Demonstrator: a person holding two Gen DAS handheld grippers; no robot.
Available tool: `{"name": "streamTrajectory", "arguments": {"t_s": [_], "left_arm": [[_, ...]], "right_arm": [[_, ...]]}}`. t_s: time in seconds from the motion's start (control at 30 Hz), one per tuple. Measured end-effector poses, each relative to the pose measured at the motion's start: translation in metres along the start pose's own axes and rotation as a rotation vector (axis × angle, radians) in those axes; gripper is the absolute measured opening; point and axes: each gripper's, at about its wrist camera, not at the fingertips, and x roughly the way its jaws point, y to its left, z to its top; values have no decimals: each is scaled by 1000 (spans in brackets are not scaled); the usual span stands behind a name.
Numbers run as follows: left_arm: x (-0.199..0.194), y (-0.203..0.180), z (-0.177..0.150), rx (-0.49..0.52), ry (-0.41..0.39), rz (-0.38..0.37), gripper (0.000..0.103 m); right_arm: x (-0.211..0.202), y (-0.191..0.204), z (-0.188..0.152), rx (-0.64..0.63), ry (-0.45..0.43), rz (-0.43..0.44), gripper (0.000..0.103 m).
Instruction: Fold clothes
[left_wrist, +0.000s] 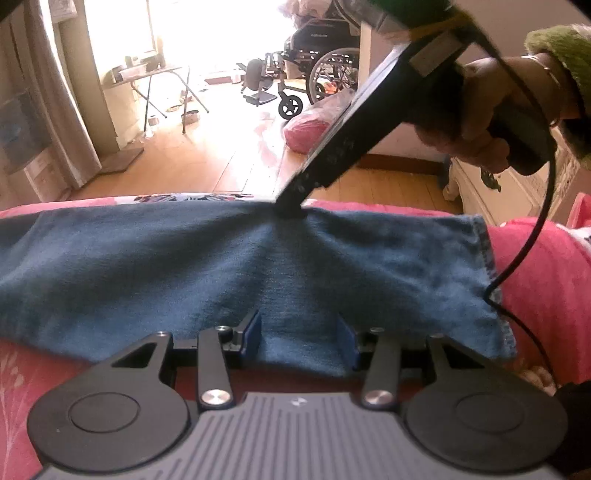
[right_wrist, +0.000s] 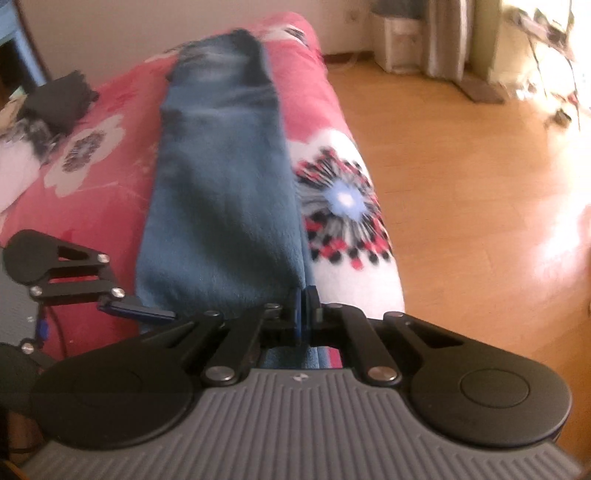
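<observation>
My right claw (right_wrist: 304, 295) is clamped on the far edge of the folded blue jeans (left_wrist: 258, 266) lying on the bed (right_wrist: 110, 147); my left claw (left_wrist: 303, 332) straddles their near edge, jaws apart.

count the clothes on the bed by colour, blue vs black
blue: 1, the jeans laid along the pink floral blanket
black: 1, a folded dark garment near the far left edge
total: 2
</observation>
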Motion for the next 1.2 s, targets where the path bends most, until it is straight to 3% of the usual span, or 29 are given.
{"name": "streamTrajectory", "arguments": {"t_s": [0.23, 0.4, 0.57, 0.7, 0.83, 0.93, 1.07, 1.2], "left_arm": [[0, 3, -3, -19, 1, -31, 47], [1, 2, -4, -54, 8, -71, 47], [2, -3, -7, -60, 12, -94, 48], [1, -3, -9, -73, 8, -106, 48], [-5, 1, -13, -128, -2, -163, 48], [-12, 7, -15, -173, -22, -212, 47], [-25, 24, -23, -235, -58, -262, 47], [-31, 40, -33, -292, -56, -267, 47]], "right_arm": [[-1, -8, 11, 57, 18, 46, 5], [8, -4, 49, 67, -53, 116, 19], [39, 15, 84, 11, -110, 169, 19], [79, 31, 86, -110, -21, 113, 16], [66, 32, 90, -89, -42, 135, 18], [49, 36, 82, -153, -74, 199, 18], [44, 36, 59, -208, 25, 225, 18], [19, 19, 3, -206, 167, 249, 18]]}}
